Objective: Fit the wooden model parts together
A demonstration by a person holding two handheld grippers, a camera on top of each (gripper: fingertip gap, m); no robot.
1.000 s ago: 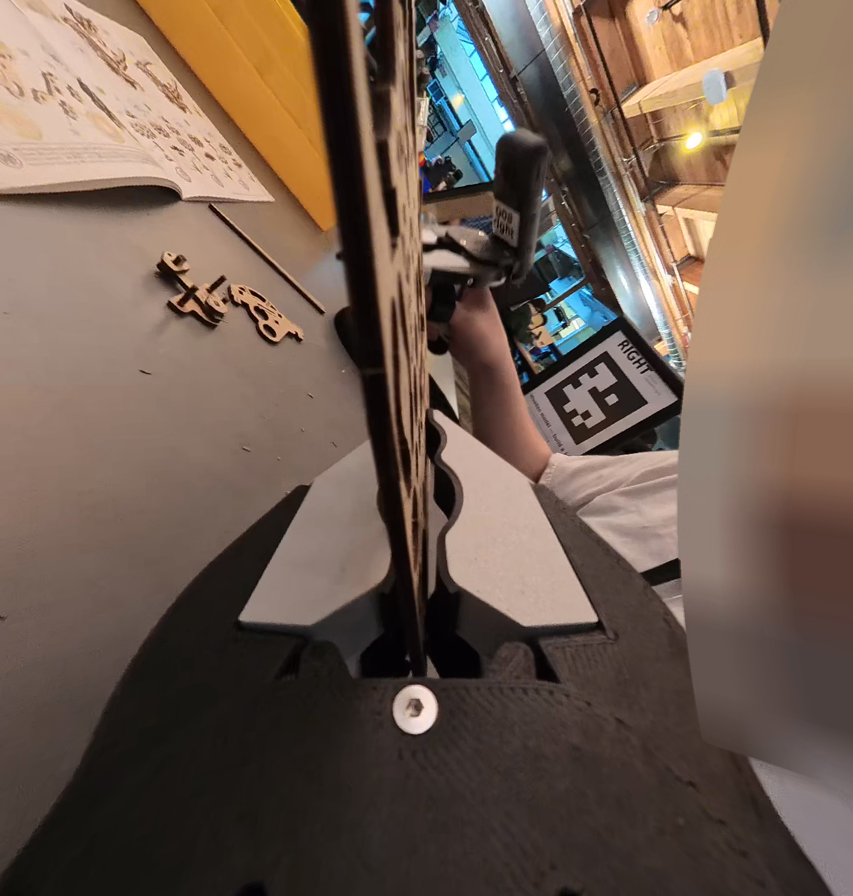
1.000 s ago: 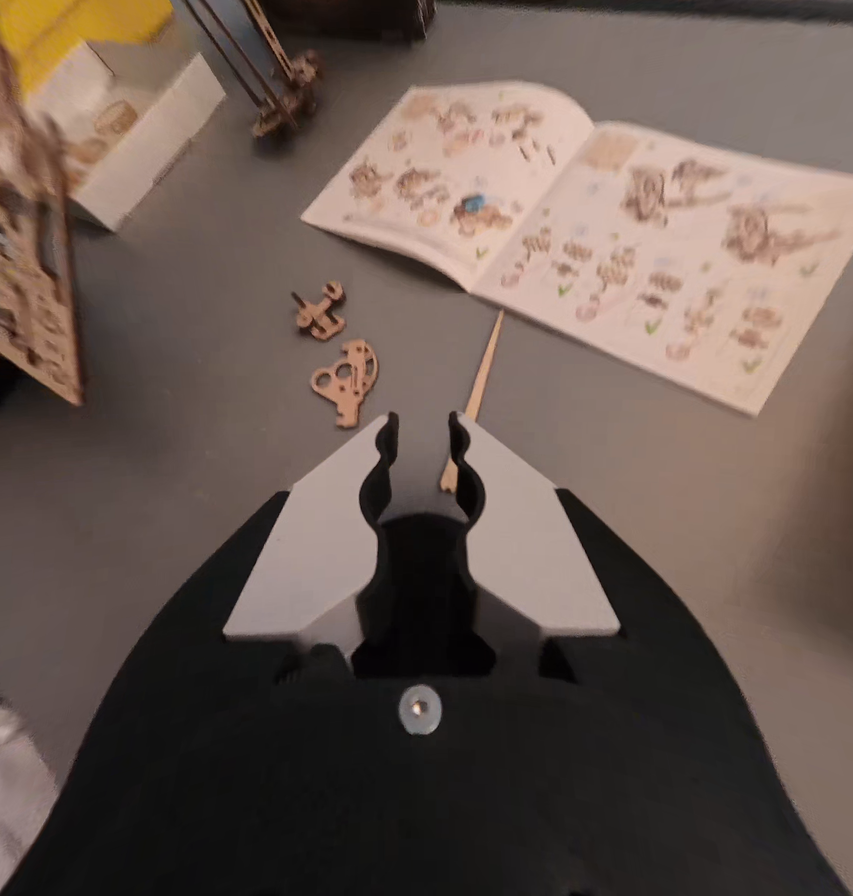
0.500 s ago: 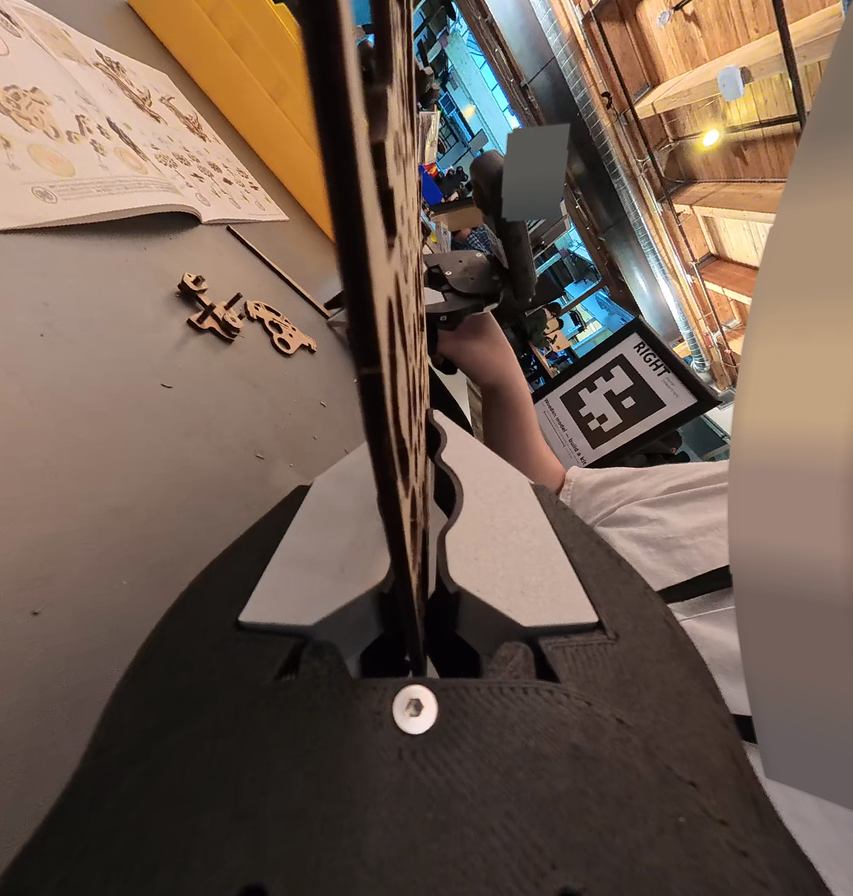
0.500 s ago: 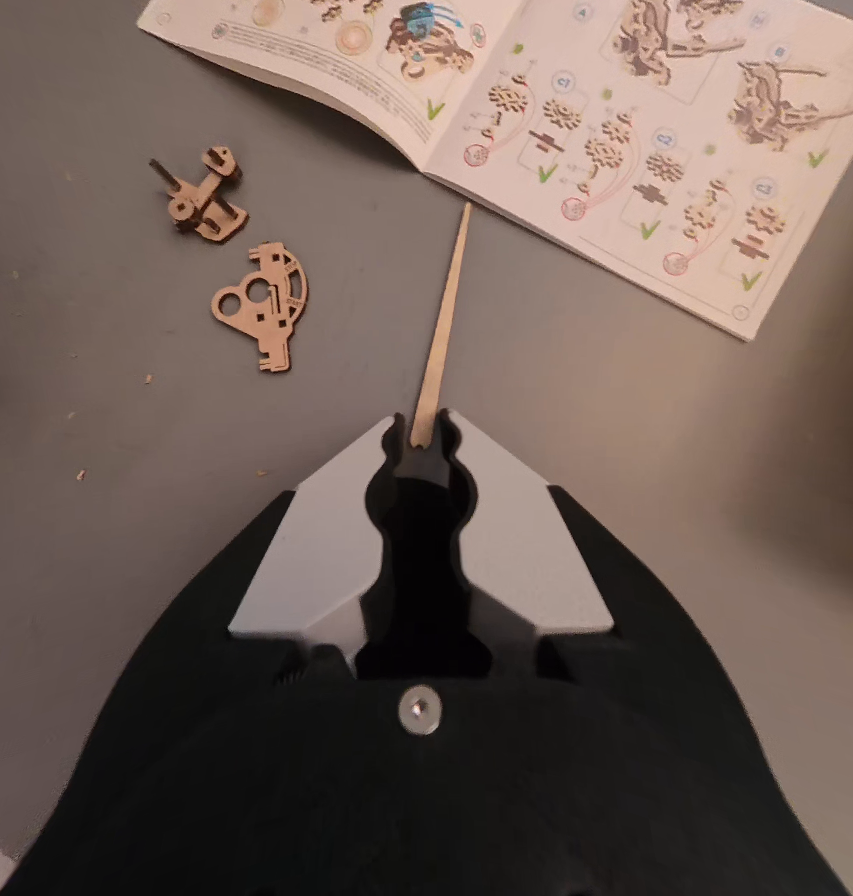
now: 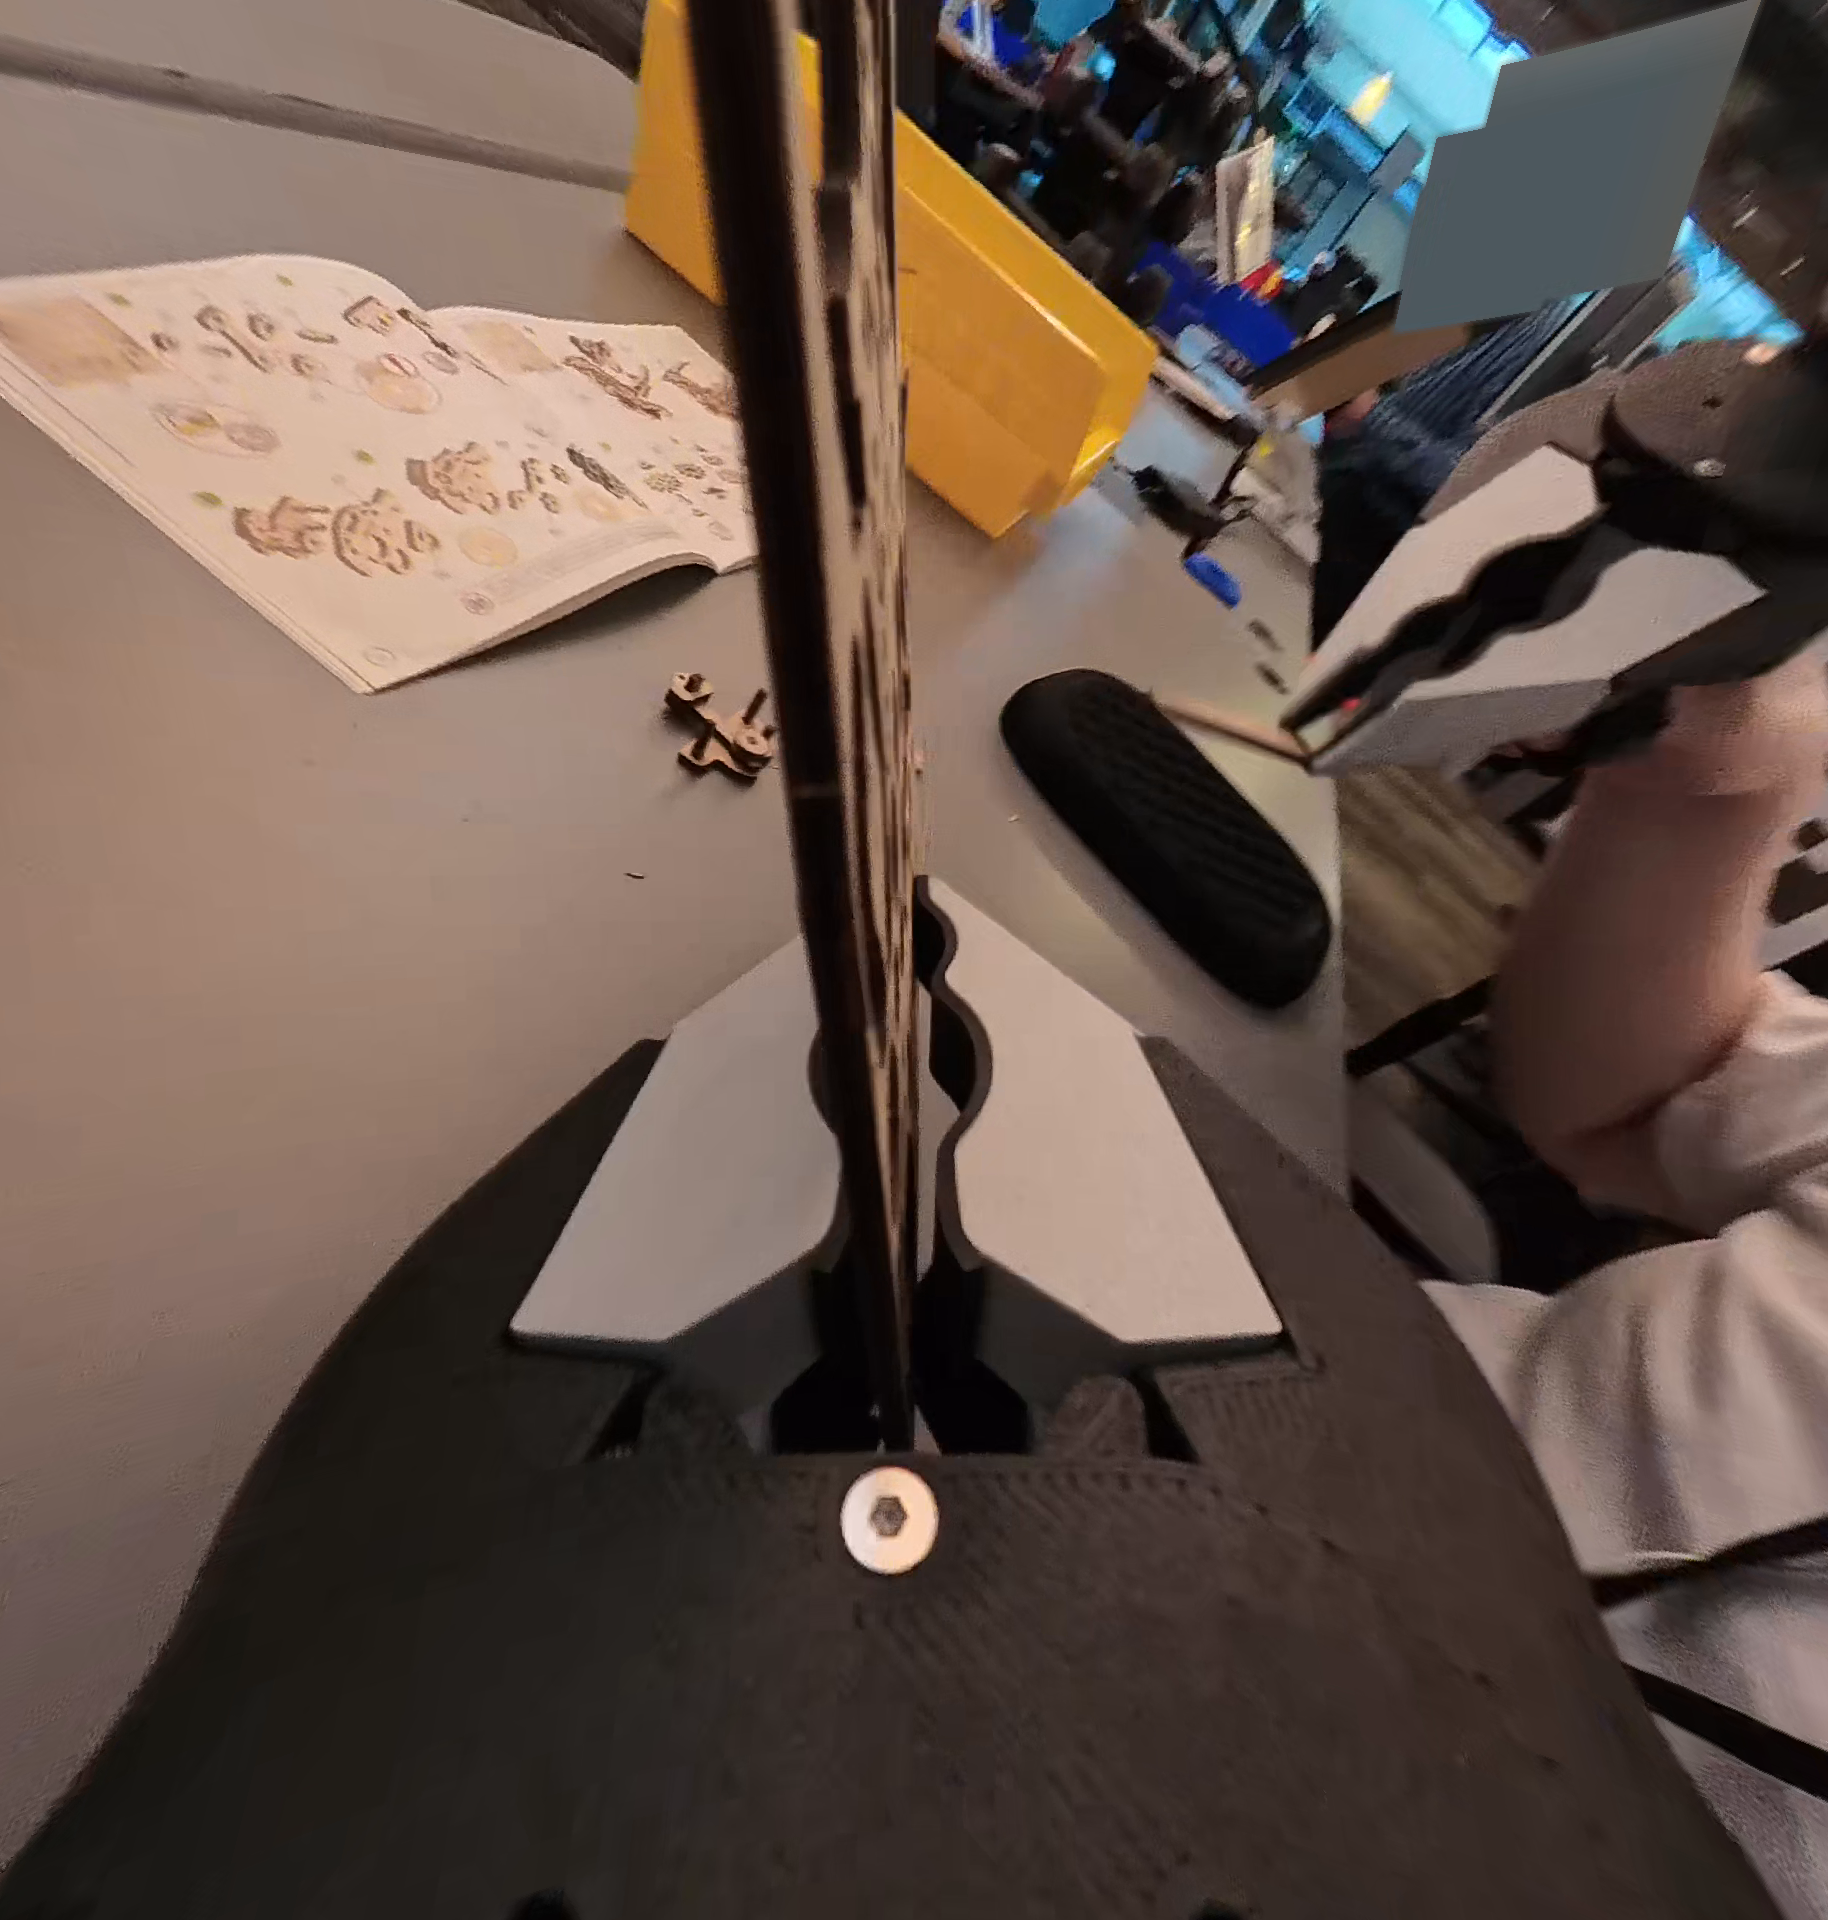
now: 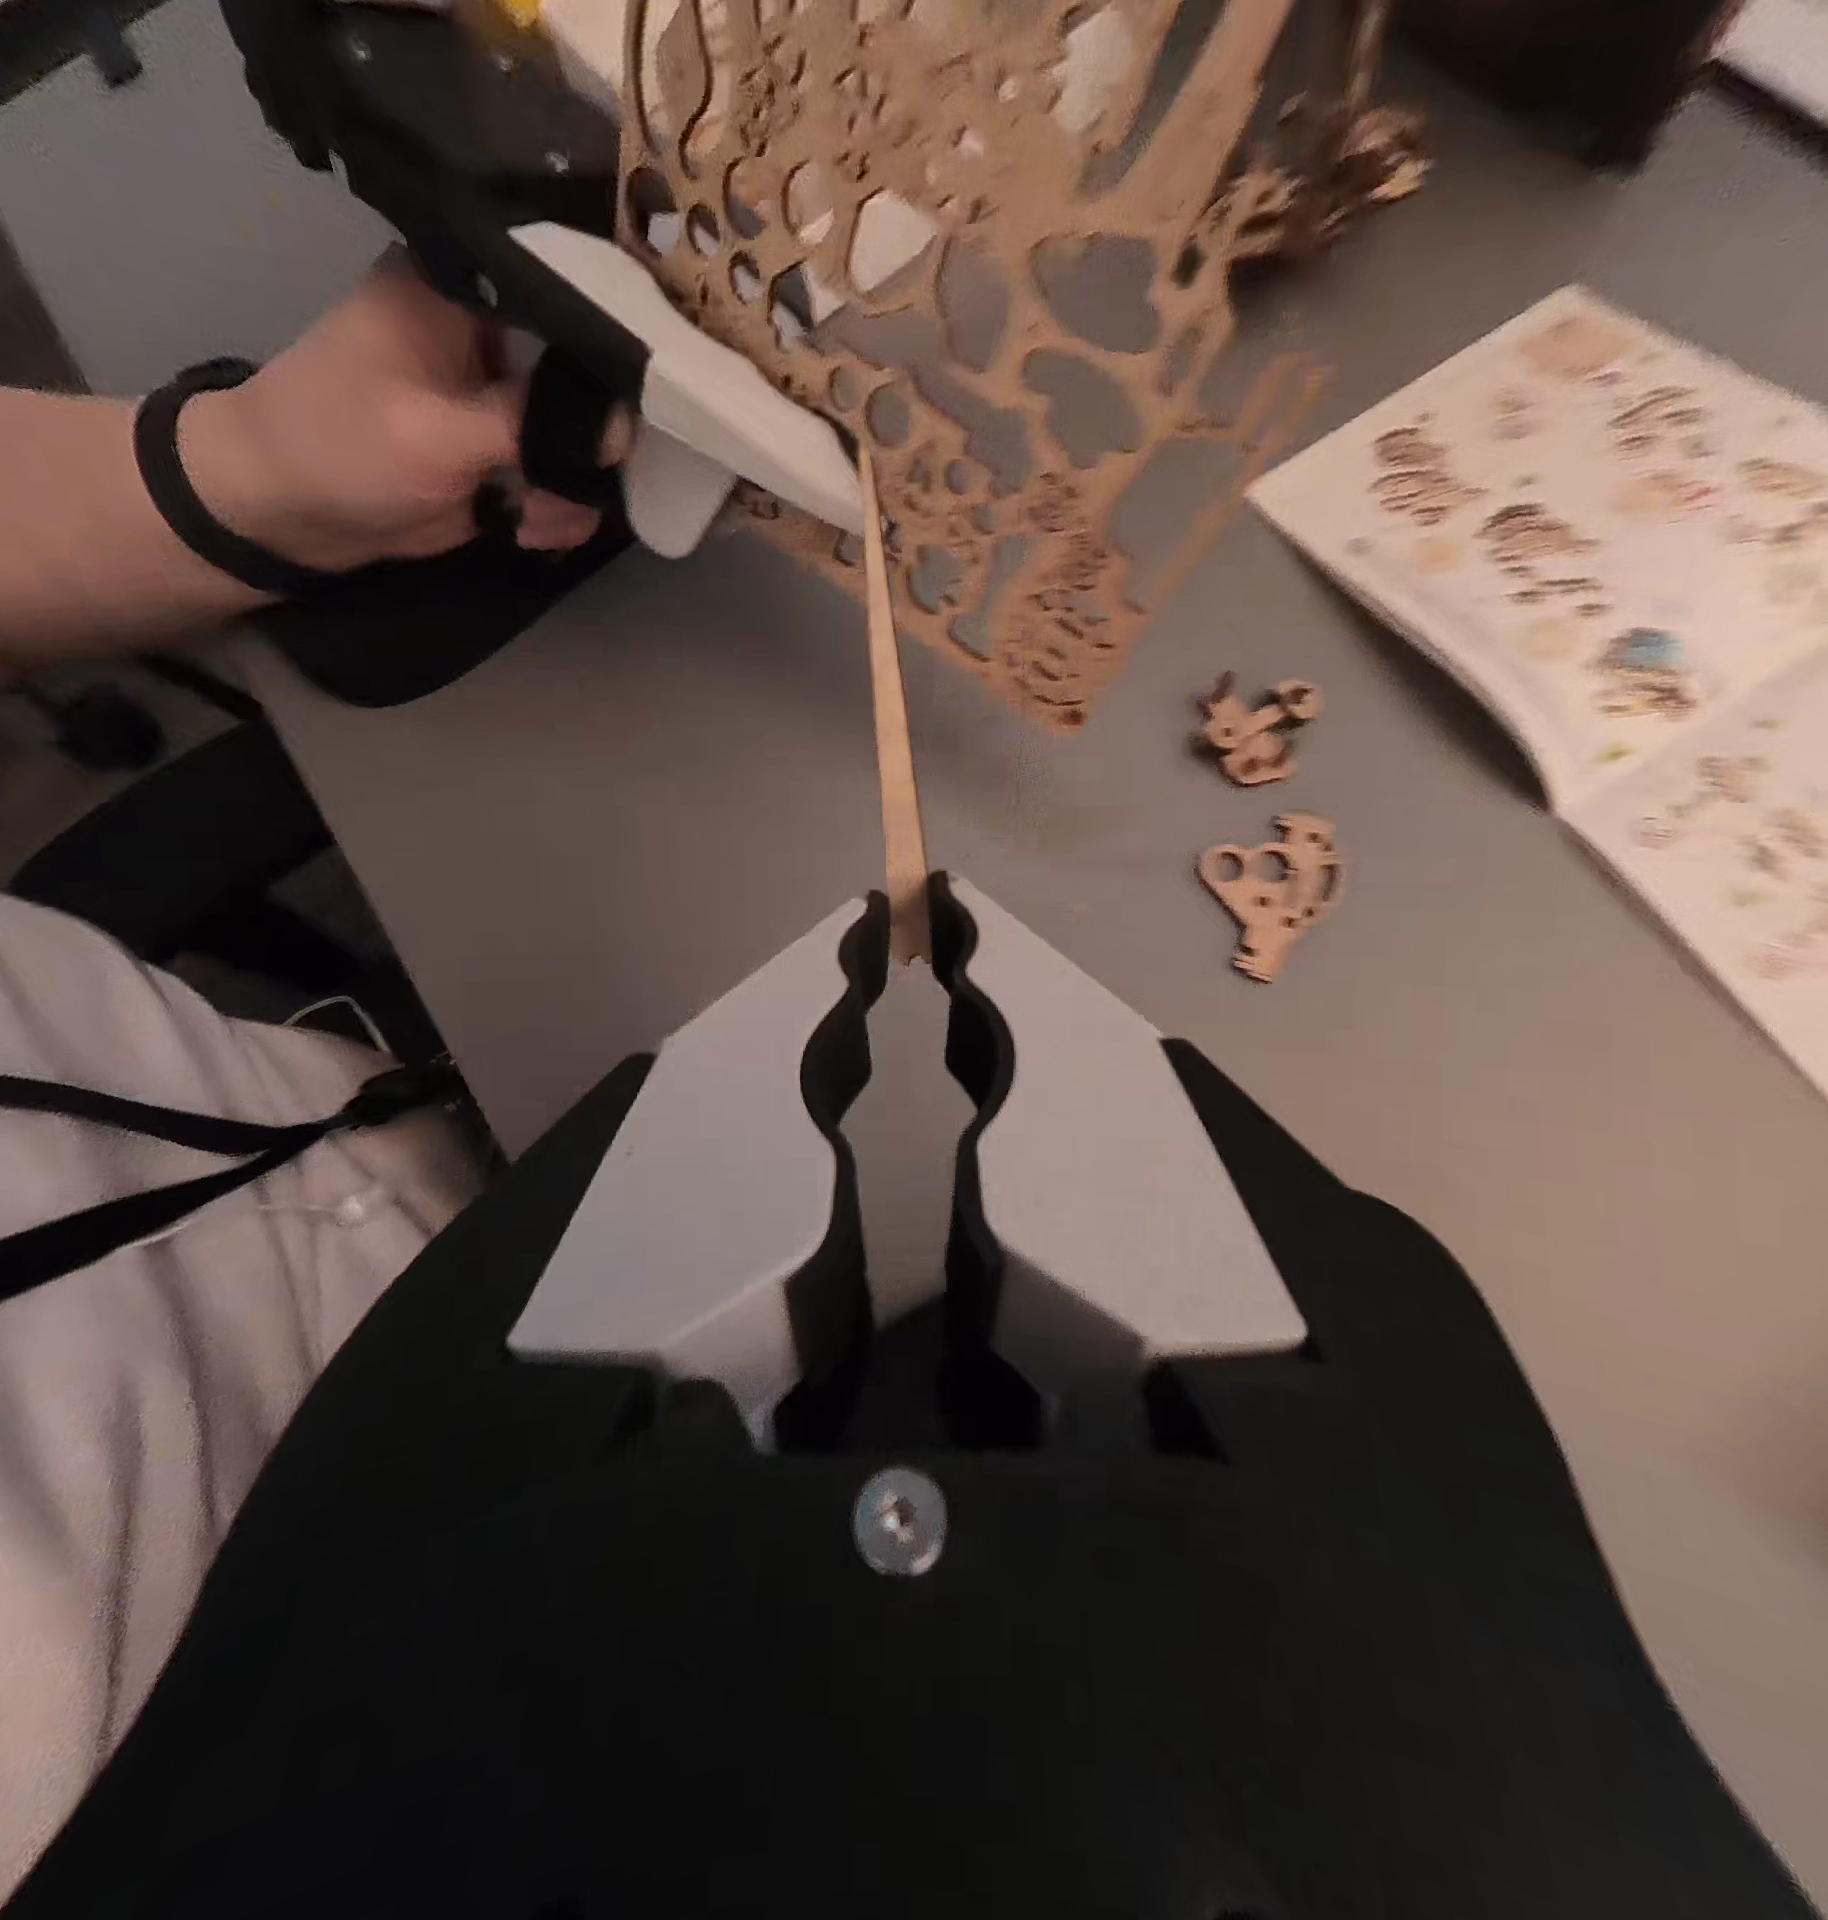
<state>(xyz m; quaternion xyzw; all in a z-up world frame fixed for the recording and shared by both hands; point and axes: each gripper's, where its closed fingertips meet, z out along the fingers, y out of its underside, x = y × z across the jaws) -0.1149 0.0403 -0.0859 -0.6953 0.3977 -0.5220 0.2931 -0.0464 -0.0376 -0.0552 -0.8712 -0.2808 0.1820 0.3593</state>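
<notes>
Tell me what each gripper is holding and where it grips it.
The left gripper clamps the laser-cut wooden parts sheet by one edge. The right gripper pinches the thin wooden stick at its near end.

My right wrist view is dim and warm, with motion blur smearing the wooden sheet (image 6: 993,312) and booklet (image 6: 1616,582). My left wrist view is brighter: cool light glows from the hall behind, while the table (image 5: 266,935) looks evenly lit. Straight lines bend toward both frames' edges.
</notes>
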